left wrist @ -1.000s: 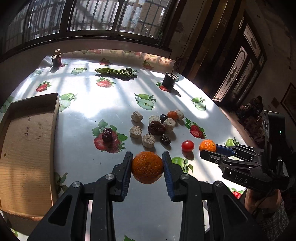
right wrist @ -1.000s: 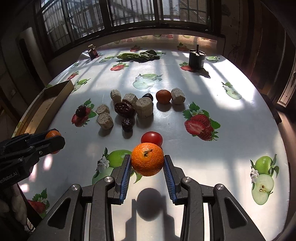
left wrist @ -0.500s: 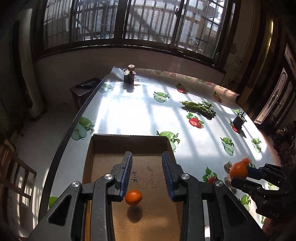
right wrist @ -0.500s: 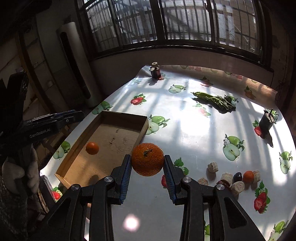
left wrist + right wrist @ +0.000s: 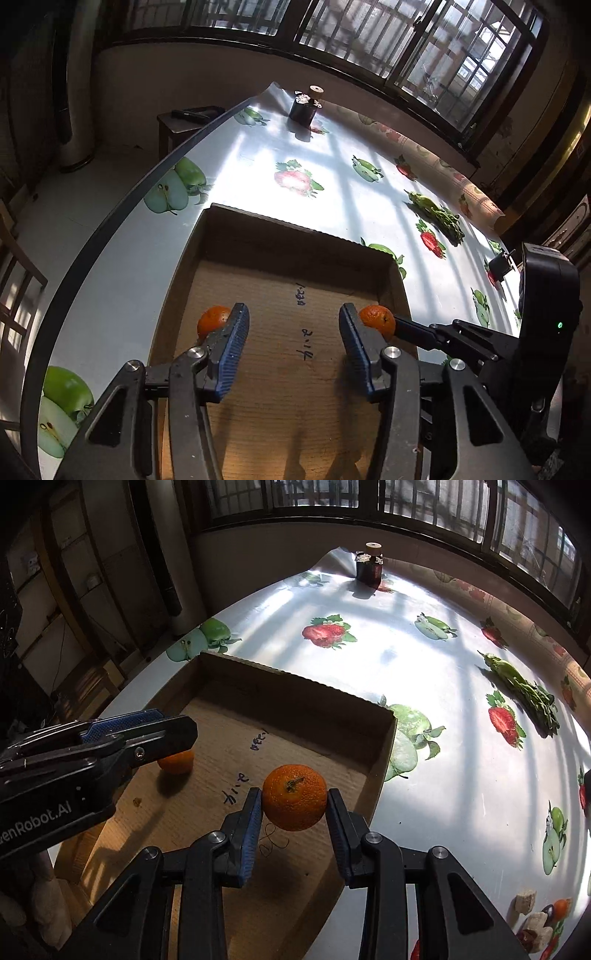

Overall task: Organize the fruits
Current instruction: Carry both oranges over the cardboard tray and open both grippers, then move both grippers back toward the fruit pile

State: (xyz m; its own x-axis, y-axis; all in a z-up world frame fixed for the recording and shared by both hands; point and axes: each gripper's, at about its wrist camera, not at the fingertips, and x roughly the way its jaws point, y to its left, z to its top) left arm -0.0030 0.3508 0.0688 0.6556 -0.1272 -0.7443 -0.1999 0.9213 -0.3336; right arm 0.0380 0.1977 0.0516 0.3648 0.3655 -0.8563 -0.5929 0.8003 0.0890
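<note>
Orange, stem up, is pinched between the blue pads of the right gripper and hangs above the floor of the cardboard box, toward the box's right wall; its shadow falls on the cardboard just beneath. In the left wrist view the same orange appears at 3 o'clock of the left gripper, just beyond its right fingertip, with the right gripper reaching in from the right over the box's right wall. The left gripper stands with its jaws spread wide and nothing between them, above bare cardboard marked with handwriting. A second orange rests on the box floor at 9 o'clock of the left gripper, partly hidden by its left fingertip and near the box's left wall; in the right wrist view this second orange sits partly under the left gripper, well apart from the held fruit. Open cardboard lies between the two fruits and extends to the far wall at 12 o'clock. Beyond the box, the fruit-printed tablecloth spreads in sunlight; leafy greens lie at 2 o'clock, and a dark jar stands at the far table edge at 12 o'clock. Remaining small items cluster at 4 o'clock.
</note>
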